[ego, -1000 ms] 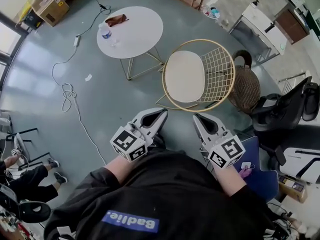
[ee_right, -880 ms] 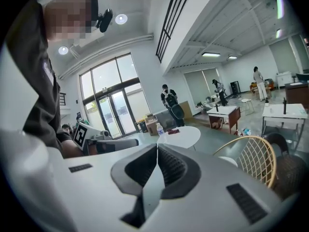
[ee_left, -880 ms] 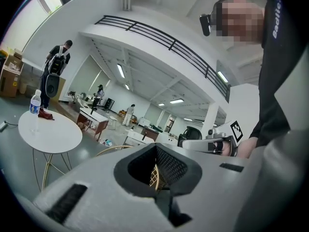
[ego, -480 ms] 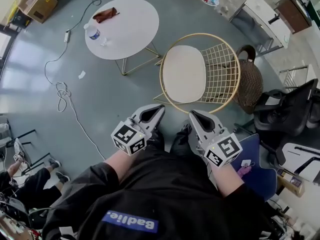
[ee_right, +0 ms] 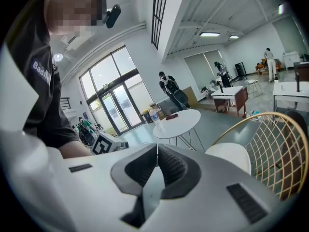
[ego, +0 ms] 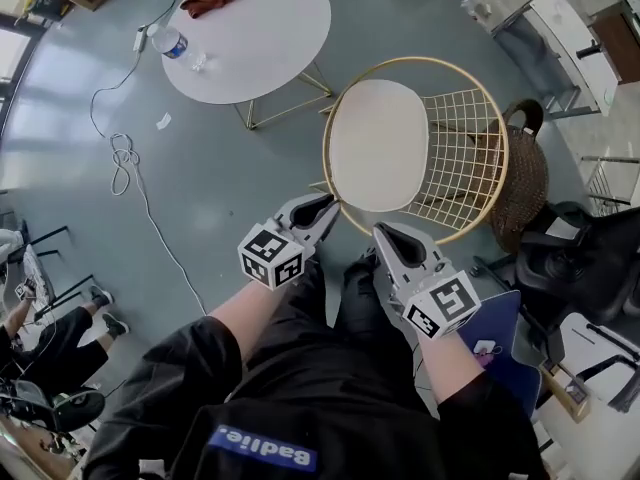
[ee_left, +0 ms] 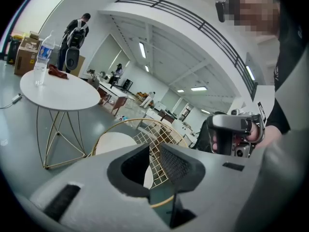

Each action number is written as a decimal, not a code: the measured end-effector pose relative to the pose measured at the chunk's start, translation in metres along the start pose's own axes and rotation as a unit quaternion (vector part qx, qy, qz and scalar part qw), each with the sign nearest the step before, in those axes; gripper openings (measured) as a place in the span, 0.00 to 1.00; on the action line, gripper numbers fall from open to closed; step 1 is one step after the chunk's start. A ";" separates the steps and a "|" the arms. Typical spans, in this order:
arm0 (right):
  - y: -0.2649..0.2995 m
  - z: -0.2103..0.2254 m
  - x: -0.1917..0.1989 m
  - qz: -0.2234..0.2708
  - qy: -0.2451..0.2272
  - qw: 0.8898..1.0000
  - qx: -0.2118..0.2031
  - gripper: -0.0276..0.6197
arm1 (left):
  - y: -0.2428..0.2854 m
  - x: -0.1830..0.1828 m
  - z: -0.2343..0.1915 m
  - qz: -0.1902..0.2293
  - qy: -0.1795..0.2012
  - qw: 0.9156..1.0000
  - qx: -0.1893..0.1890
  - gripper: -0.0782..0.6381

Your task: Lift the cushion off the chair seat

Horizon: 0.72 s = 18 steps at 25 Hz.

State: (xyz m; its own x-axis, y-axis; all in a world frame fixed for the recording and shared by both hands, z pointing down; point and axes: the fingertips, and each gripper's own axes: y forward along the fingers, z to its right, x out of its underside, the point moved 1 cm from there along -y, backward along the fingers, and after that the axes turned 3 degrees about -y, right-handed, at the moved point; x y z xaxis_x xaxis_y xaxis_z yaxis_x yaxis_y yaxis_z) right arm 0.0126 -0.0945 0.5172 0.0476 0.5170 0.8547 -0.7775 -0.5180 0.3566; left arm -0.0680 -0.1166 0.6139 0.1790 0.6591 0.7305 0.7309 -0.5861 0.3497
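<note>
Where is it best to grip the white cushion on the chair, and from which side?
Probably the thin near edge of the cushion, coming over the low rim: it lies flat, and the wire back walls off the far right.

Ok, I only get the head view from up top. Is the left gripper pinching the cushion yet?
Observer: Not yet. In the left gripper view the left gripper has its jaws opening, with a narrow gap and nothing between them; the cushion lies beyond.
Operator: What about the other one?
Observer: The right gripper is empty, its jaws shut tip to tip.
Operator: Is somebody near the round table?
Observer: Yes, the right gripper view shows a person in dark clothes standing beyond the table.
</note>
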 end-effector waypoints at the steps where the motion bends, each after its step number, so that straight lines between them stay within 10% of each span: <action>1: 0.002 0.004 0.005 -0.001 0.000 1.000 -0.001 0.09 | 0.006 0.009 -0.008 -0.004 -0.006 1.000 -0.006 0.21; 18: 0.044 0.041 0.058 -0.013 0.041 0.999 -0.024 0.09 | 0.100 0.138 -0.165 -0.086 -0.103 0.985 -0.111 0.34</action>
State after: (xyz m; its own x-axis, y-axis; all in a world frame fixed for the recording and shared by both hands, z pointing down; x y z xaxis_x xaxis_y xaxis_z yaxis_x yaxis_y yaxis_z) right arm 0.0073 -0.1155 0.5977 0.0177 0.5848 0.8110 -0.8055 -0.4722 0.3580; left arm -0.0792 -0.1620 0.8464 0.2115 0.8255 0.5233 0.6035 -0.5315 0.5944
